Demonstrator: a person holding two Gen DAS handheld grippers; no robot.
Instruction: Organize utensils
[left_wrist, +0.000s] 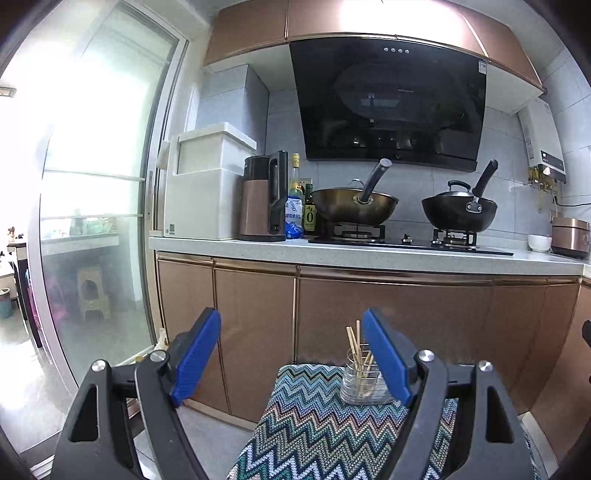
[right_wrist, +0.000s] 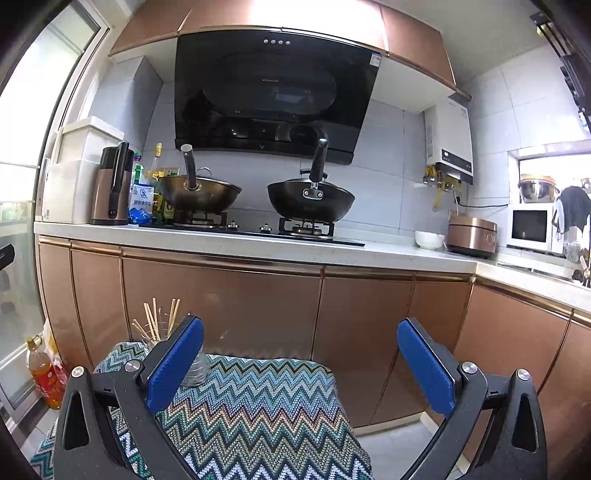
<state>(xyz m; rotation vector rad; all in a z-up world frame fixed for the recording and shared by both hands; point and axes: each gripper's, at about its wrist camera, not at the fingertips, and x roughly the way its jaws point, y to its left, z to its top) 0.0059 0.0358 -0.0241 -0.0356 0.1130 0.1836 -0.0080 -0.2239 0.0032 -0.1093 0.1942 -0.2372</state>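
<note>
Left gripper (left_wrist: 291, 354): jaws spread wide, nothing between them, held level facing the cabinets (left_wrist: 255, 325). A glass jar (left_wrist: 364, 382) of chopsticks (left_wrist: 354, 343) stands just behind its right finger, which partly covers the jar. The jar rests on the zigzag cloth (left_wrist: 310, 424) below and ahead of the gripper, near the cloth's far edge.

Right gripper (right_wrist: 301, 354): jaws likewise spread wide, empty, above the same cloth (right_wrist: 258, 406). From this side the jar (right_wrist: 197, 367) sits just behind the left finger, largely hidden by it; the chopsticks (right_wrist: 151, 321) rise above and to the left of that finger, leaning at mixed angles.

Further ahead of both grippers, beyond the cabinets, the counter (right_wrist: 369, 254) carries a hob with two woks (right_wrist: 199, 192) (right_wrist: 310, 203), a kettle (right_wrist: 112, 184), bottles and a bowl (right_wrist: 429, 239). An oil bottle (right_wrist: 44, 373) stands on the floor, left of the right gripper.
</note>
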